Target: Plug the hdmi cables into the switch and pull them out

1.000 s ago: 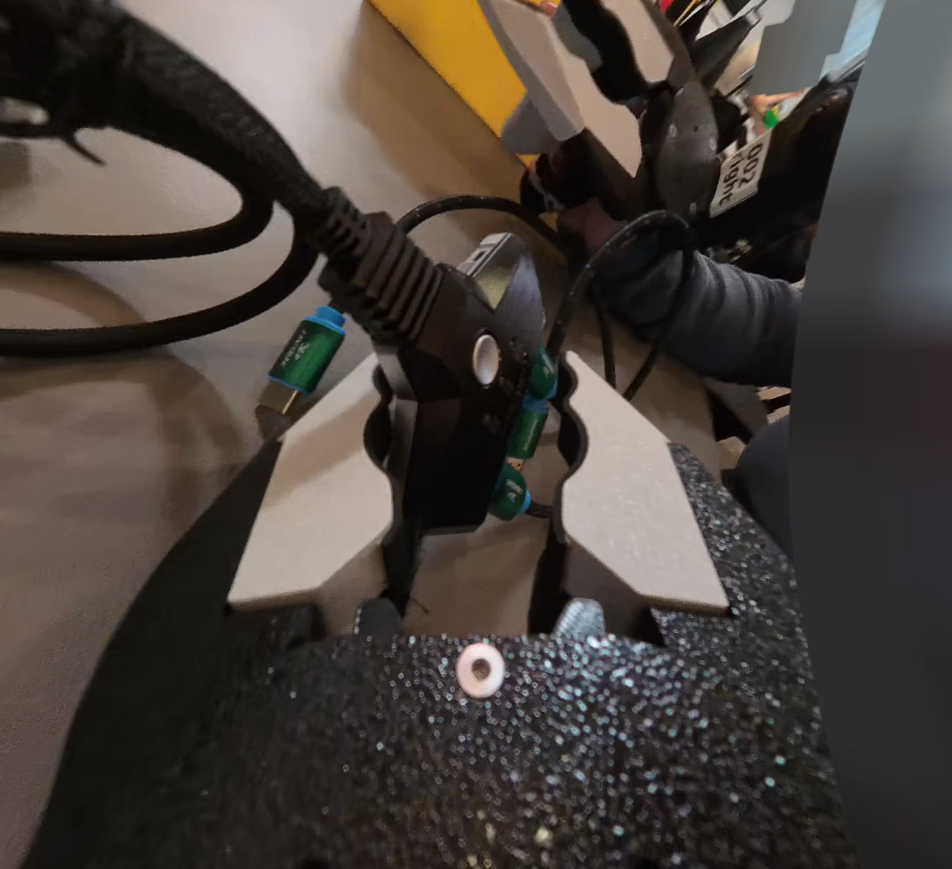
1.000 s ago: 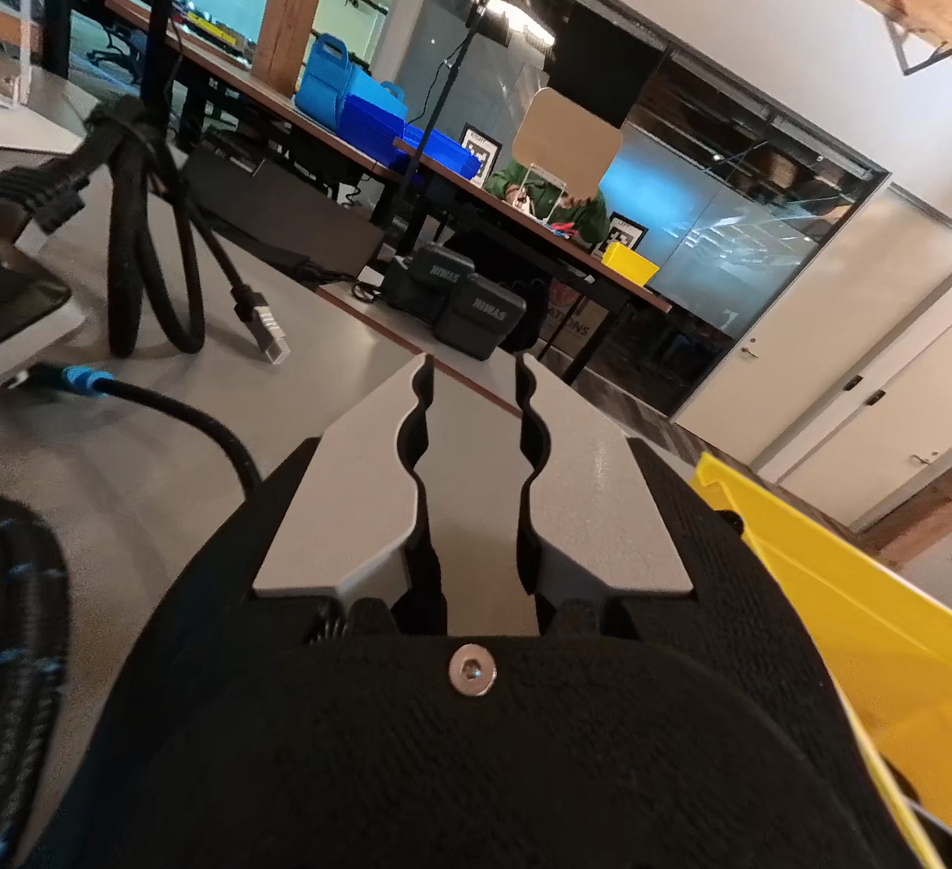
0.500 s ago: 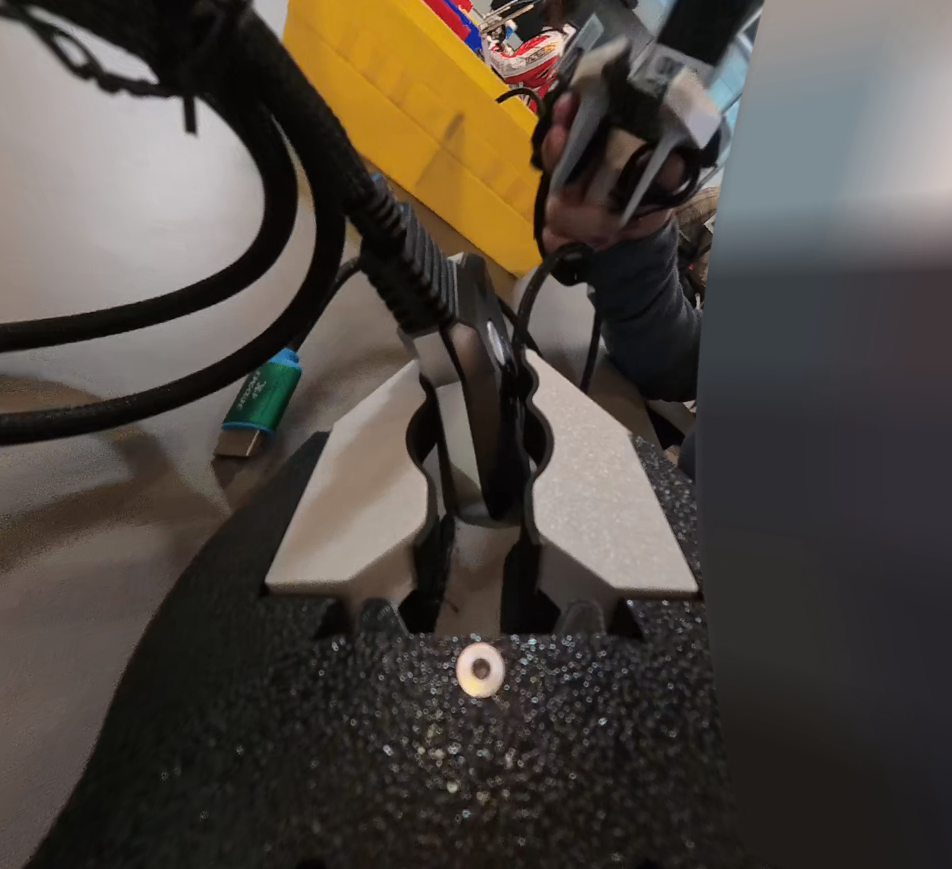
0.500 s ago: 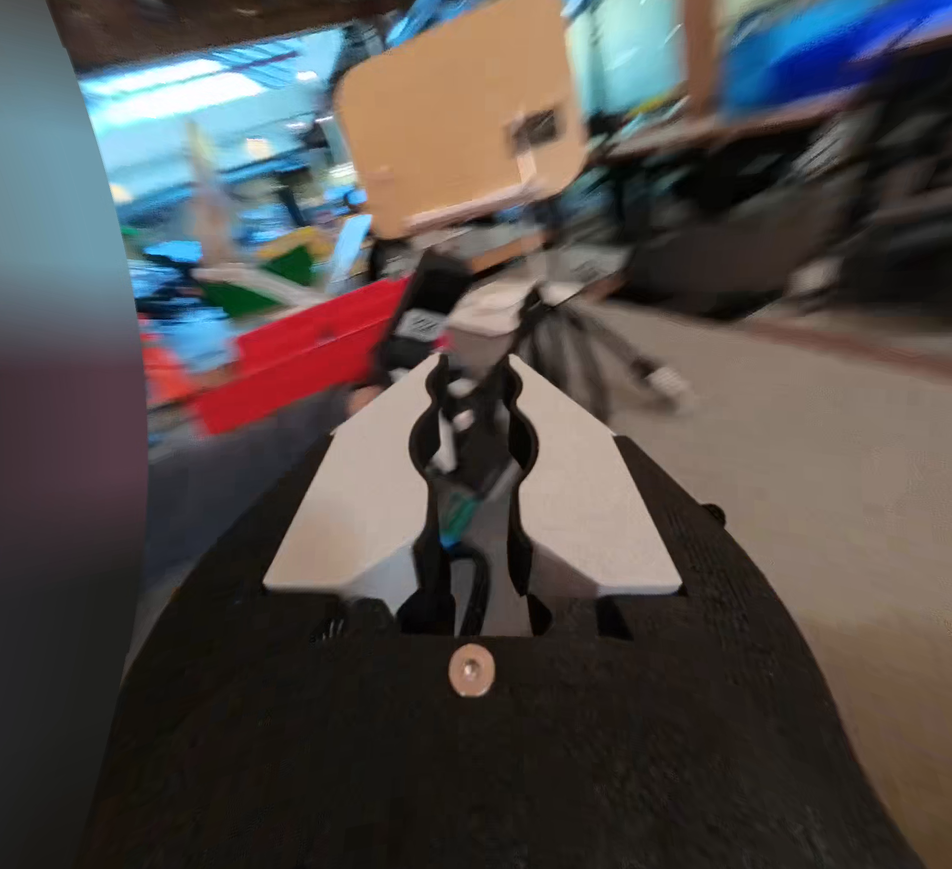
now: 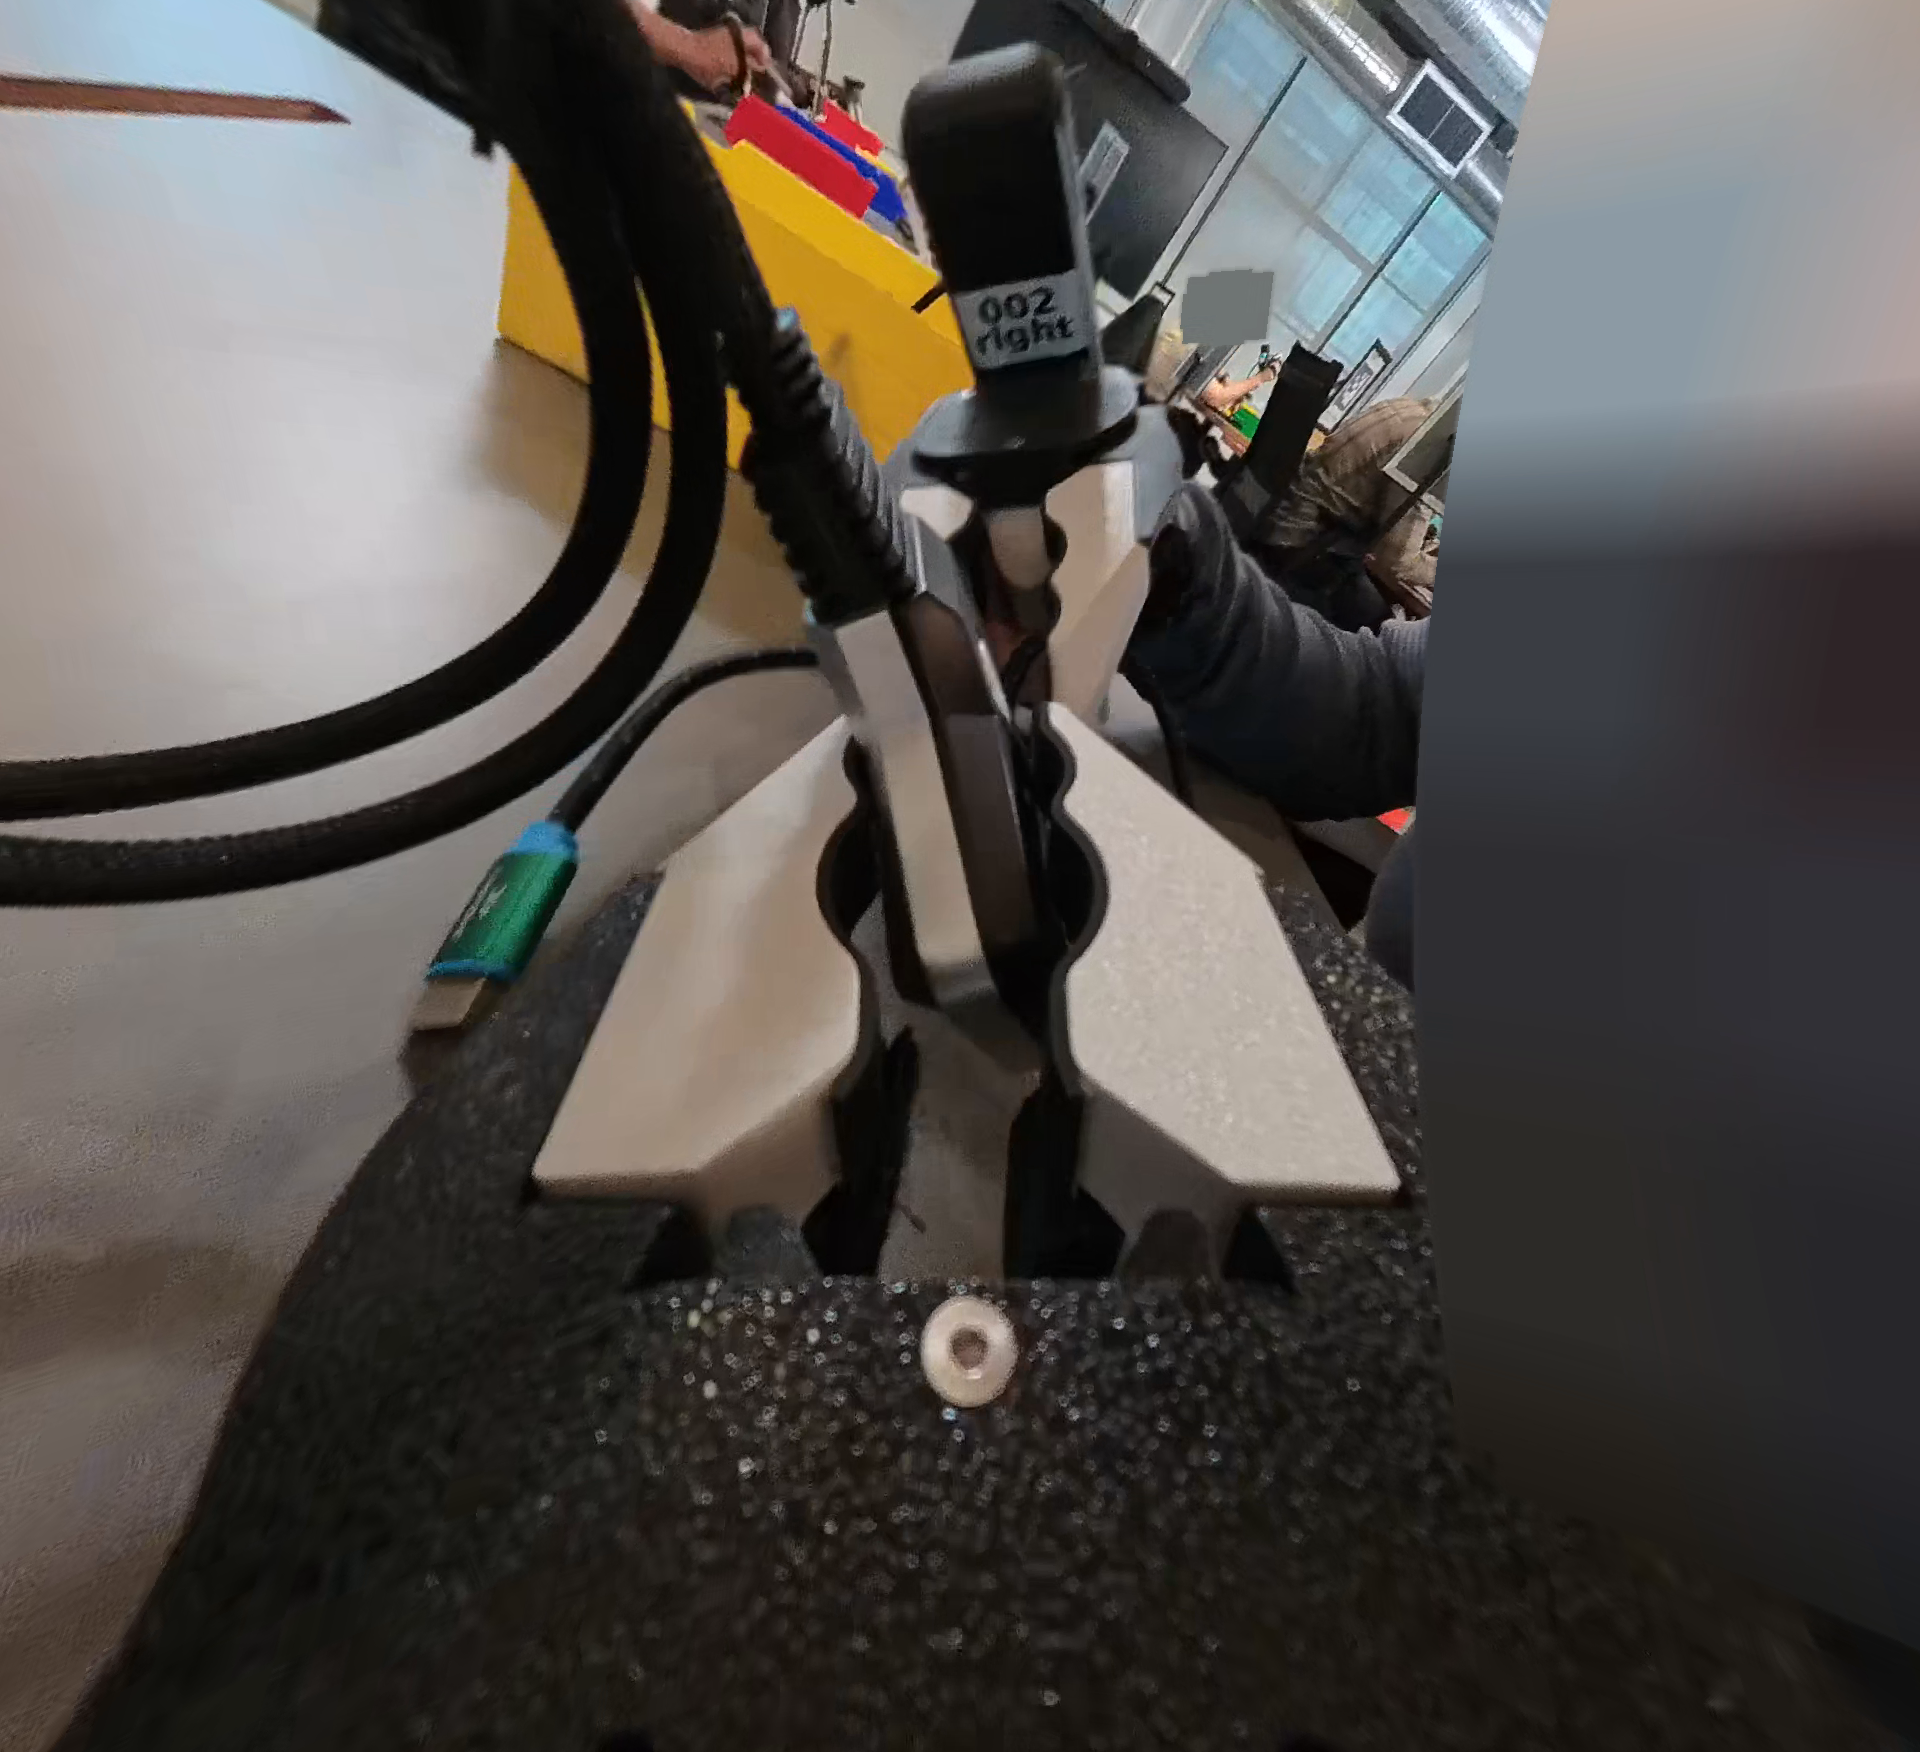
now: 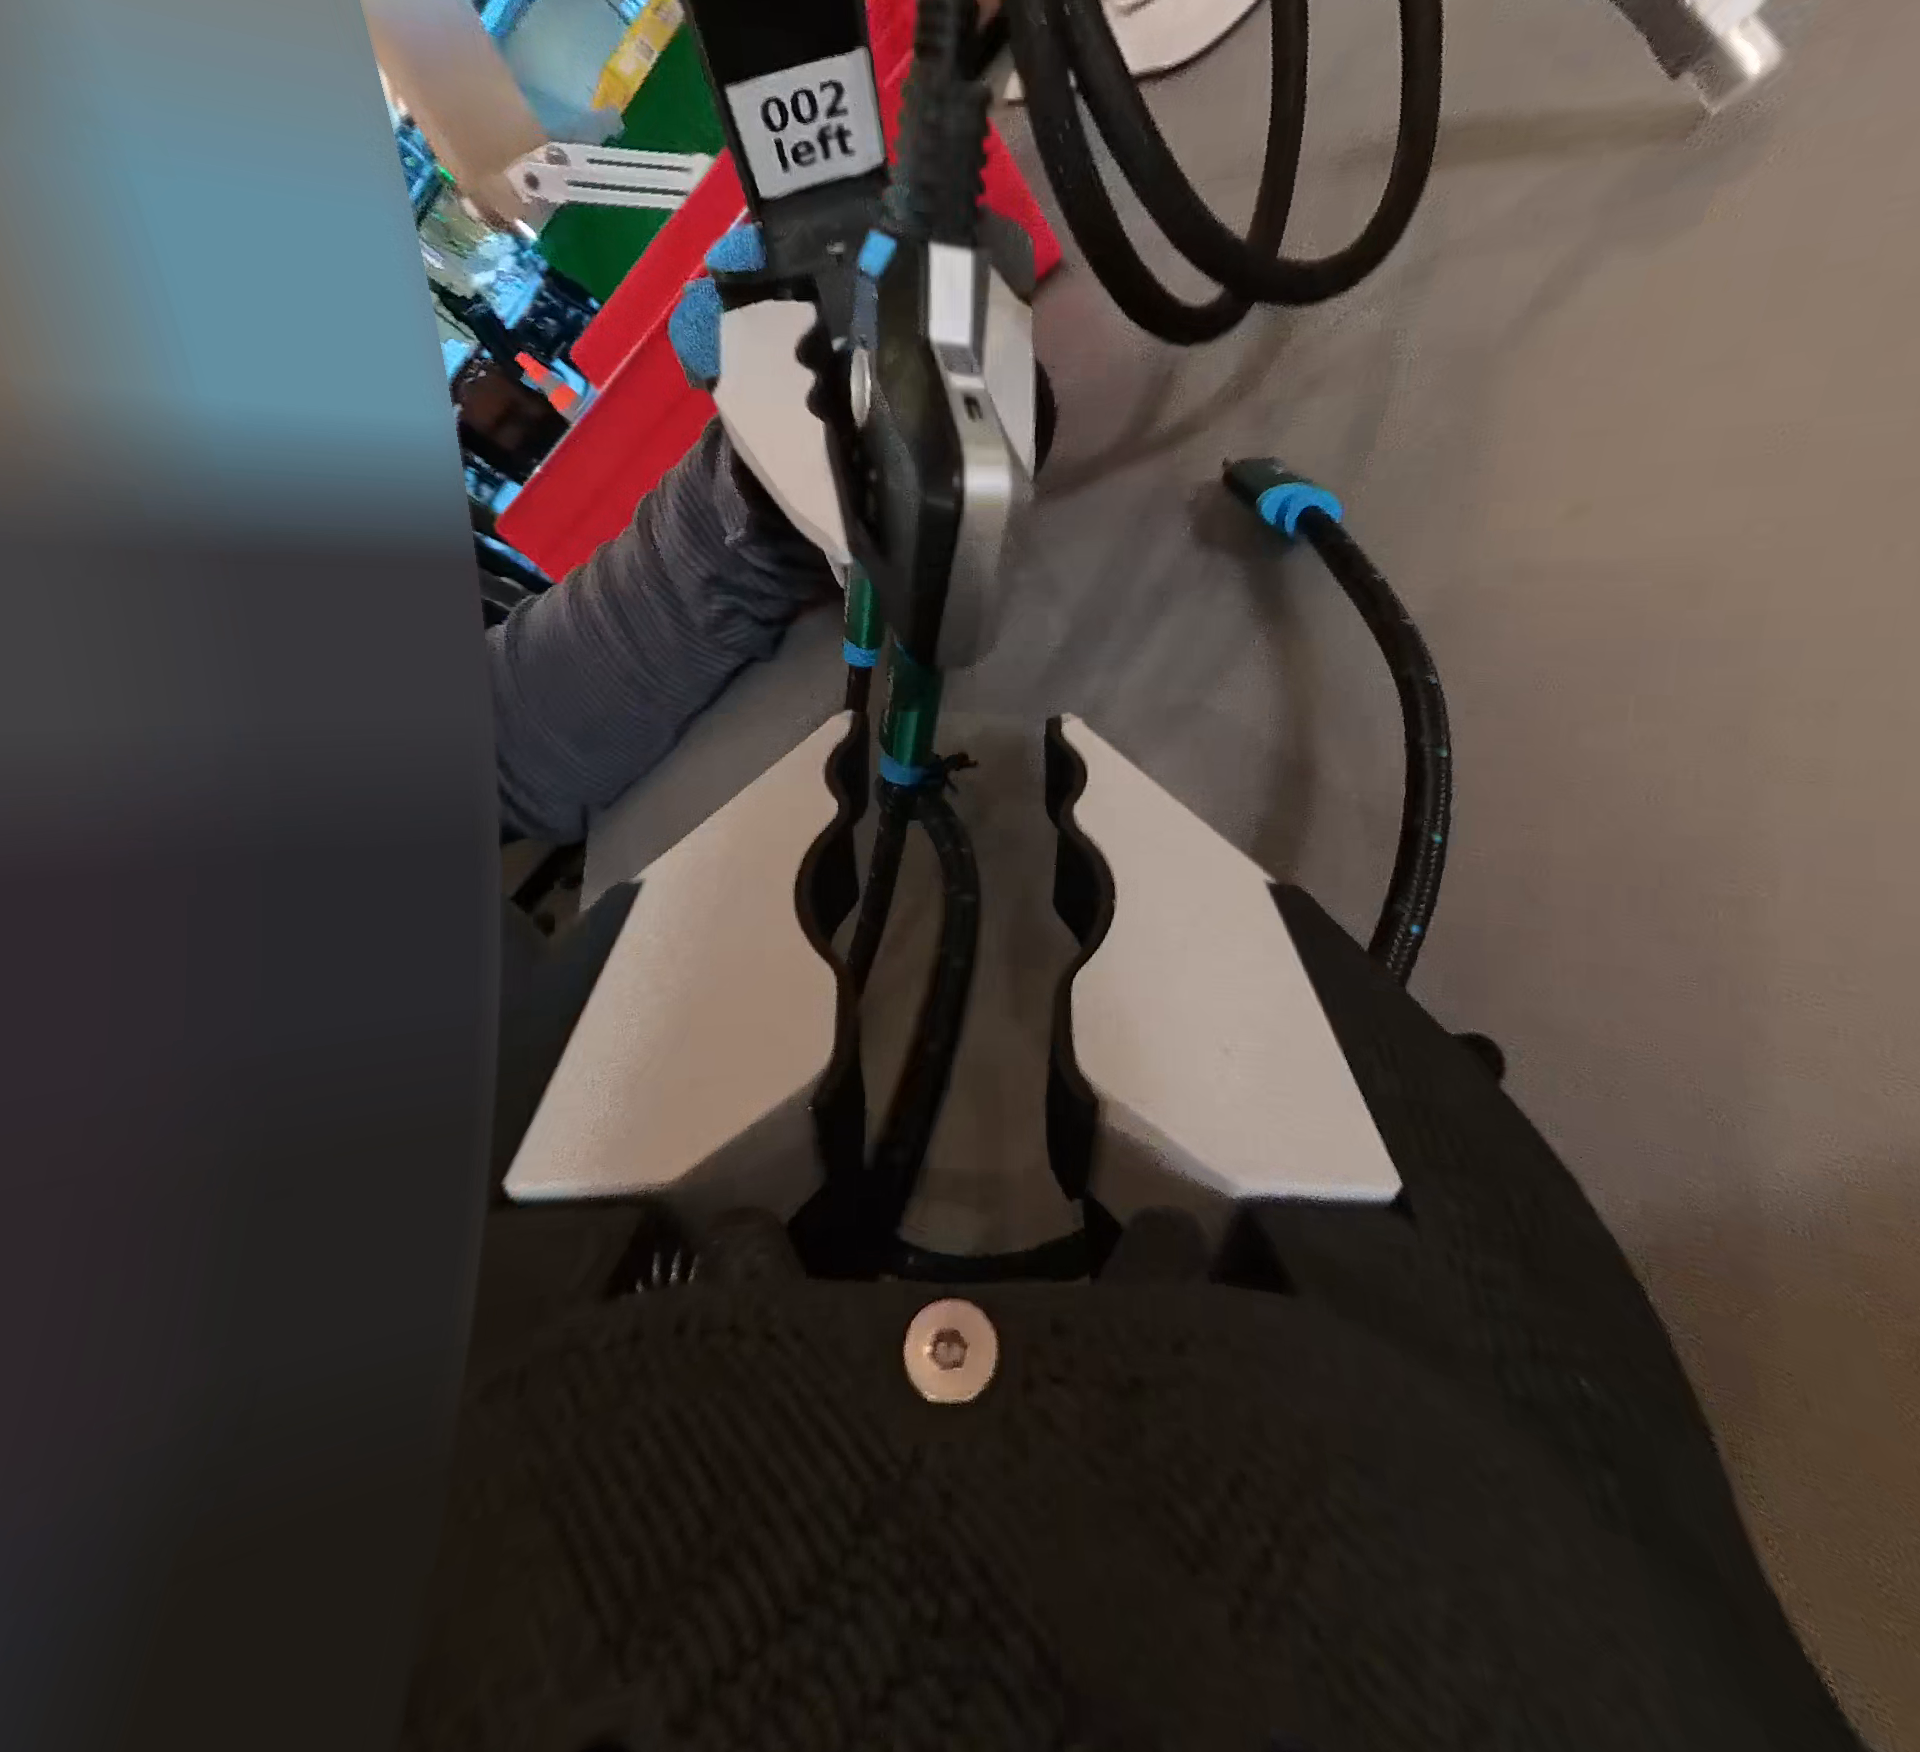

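Observation:
My left gripper [image 5: 945, 731] is shut on the HDMI switch [image 5: 961, 819], a black and silver box held edge-on and raised off the grey table [image 5: 260, 455]. A thick black braided cable [image 5: 665, 414] runs from its top. In the right wrist view the switch [image 6: 935, 476] faces me with two green HDMI plugs [image 6: 906, 715] in its near end. My right gripper [image 6: 954, 720] is open, and their black cables [image 6: 940, 923] run between its fingers untouched. The right gripper also shows in the left wrist view [image 5: 1023, 622], just beyond the switch. A loose green plug [image 5: 499, 923] lies on the table.
A yellow bin [image 5: 810, 268] stands on the table behind the switch. A red bin [image 6: 644, 372] sits to the left in the right wrist view. A silver-tipped black plug [image 6: 1683, 19] and a loose blue-collared cable end [image 6: 1283, 497] lie on the table. Sleeved arms hold both grippers. Both grippers' tips are close together, under 4 cm apart.
My left gripper has turned the switch edge-on and raised it. My right gripper has swung round from facing the room to face the switch, with the plugged cables between its fingers.

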{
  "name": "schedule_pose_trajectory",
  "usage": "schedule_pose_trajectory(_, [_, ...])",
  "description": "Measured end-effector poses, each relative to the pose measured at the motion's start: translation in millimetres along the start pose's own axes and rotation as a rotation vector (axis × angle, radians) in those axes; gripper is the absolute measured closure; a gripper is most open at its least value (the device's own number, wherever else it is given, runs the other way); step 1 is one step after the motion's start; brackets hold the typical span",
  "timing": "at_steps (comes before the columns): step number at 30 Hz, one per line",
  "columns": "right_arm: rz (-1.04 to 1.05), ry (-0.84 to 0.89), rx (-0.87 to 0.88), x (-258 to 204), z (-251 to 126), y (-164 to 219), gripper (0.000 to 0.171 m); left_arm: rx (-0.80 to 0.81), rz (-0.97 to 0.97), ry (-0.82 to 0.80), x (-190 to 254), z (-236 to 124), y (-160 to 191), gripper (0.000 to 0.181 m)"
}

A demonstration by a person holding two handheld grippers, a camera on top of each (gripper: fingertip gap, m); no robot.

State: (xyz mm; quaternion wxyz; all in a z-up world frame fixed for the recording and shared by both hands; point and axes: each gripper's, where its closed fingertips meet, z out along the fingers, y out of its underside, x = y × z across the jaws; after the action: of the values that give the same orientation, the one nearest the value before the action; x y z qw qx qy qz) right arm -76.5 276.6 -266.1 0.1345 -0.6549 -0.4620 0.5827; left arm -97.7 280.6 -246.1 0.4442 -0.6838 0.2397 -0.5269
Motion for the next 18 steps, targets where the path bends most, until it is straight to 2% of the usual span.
schedule_pose_trajectory(5, [0.036,-0.097,0.035,-8.9,14.7,1.3,0.137,0.038,0.053,-0.004,4.9,4.0,-4.7,0.157])
schedule_pose_trajectory(11, [0.038,-0.131,0.178,-9.7,9.8,-16.3,0.154,0.081,0.081,-0.012,7.1,4.7,-9.9,0.157])
schedule_pose_trajectory(18, [0.06,-0.165,0.144,-11.3,12.3,-10.0,0.145,0.108,0.103,-0.003,10.8,6.5,-12.8,0.158])
